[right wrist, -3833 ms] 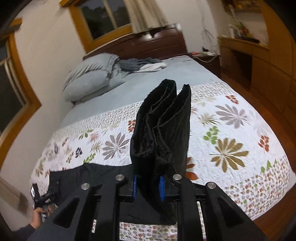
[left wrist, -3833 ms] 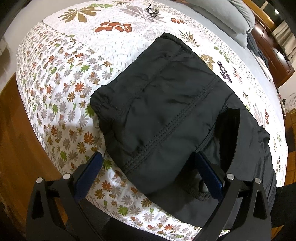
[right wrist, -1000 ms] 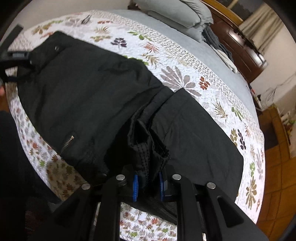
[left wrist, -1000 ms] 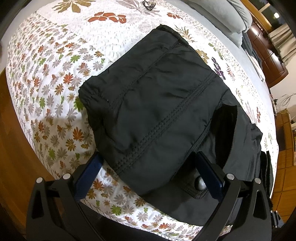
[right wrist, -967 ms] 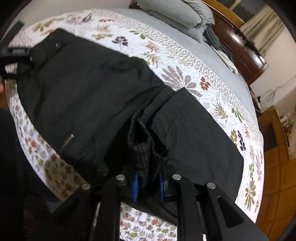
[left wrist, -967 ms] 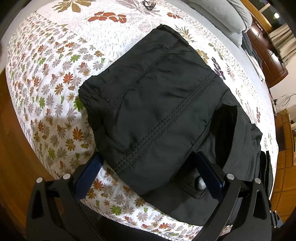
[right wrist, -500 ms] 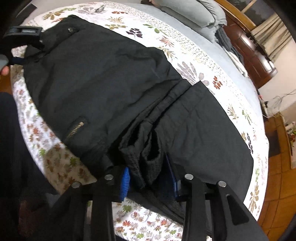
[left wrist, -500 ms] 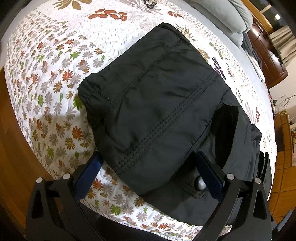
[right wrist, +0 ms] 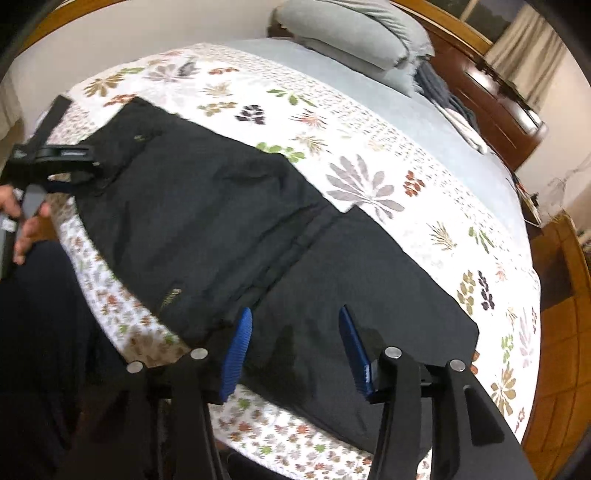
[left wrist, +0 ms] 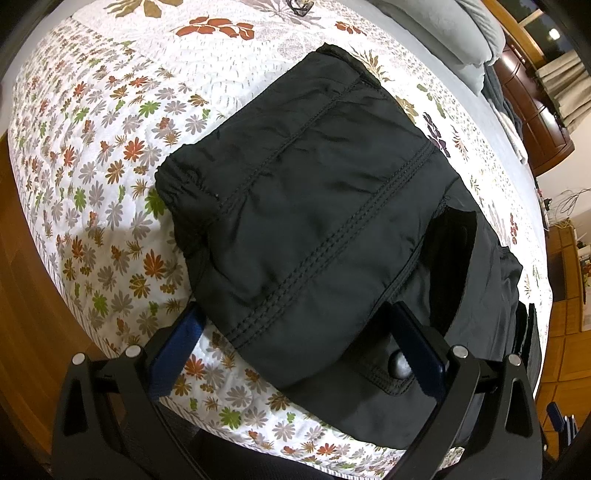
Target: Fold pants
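- While the black quilted pants (left wrist: 314, 229) are lying folded across the white floral-print quilted bedspread (left wrist: 110, 155), they are filling the centre of the left wrist frame, with the elastic waistband (left wrist: 184, 184) sitting at centre left.
- The left black two-finger gripper with blue pads (left wrist: 295, 343) is hovering at the bottom of its frame with its jaws spread wide, straddling the near edge of the pants beside a round black button (left wrist: 400, 365).
- The right black two-finger gripper with blue pads (right wrist: 295, 347) is showing its jaws parted at the bottom centre of the right wrist frame, gripping nothing, with black fabric lying beneath them.
- The pants (right wrist: 240, 229) are stretching in that view from upper left to lower right, with a small zip (right wrist: 170, 295) showing near the lower edge.
- A bare hand (right wrist: 26, 221) is holding the left gripper (right wrist: 55, 162) at the left edge of the frame.
- Grey pillows (right wrist: 354, 33) are resting at the top, by a dark wooden headboard (right wrist: 495, 99).
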Motion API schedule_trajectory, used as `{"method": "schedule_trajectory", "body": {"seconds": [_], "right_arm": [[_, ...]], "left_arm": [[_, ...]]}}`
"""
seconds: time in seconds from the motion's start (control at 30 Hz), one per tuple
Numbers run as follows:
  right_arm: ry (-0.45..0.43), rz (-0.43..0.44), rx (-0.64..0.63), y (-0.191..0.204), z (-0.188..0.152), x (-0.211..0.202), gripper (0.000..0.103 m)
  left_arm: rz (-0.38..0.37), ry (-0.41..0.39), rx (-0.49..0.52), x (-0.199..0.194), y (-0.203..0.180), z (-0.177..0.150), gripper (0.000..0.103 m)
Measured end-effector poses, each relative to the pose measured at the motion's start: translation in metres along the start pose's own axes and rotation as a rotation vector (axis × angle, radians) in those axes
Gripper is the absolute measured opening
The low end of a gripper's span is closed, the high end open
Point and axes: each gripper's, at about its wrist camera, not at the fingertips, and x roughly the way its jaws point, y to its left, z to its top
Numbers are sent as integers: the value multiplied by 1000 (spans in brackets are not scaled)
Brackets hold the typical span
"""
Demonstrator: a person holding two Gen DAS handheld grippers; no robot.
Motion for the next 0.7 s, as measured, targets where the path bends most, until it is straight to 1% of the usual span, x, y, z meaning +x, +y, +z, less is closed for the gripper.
{"method": "schedule_trajectory", "body": {"seconds": [0.1,0.2,0.37,0.47,0.63,0.7], "right_arm": [[15,-24,24,-8,-2,11,50],[55,-31,29,-11,-6,28,50],[116,5,28,-1,-17,55,50],[124,14,22,5,-20,58,46],[141,10,-23,11,-18,58,46],[147,7,-40,12,-16,58,46]], "left_arm": [[-3,2,0,0,1,0,99],[-3,3,0,0,2,1,99],[-10,5,-1,1,3,1,99],[-11,6,0,1,3,1,99],[-37,8,-11,0,8,3,99],[-47,-23,-15,-8,11,4,99]]}}
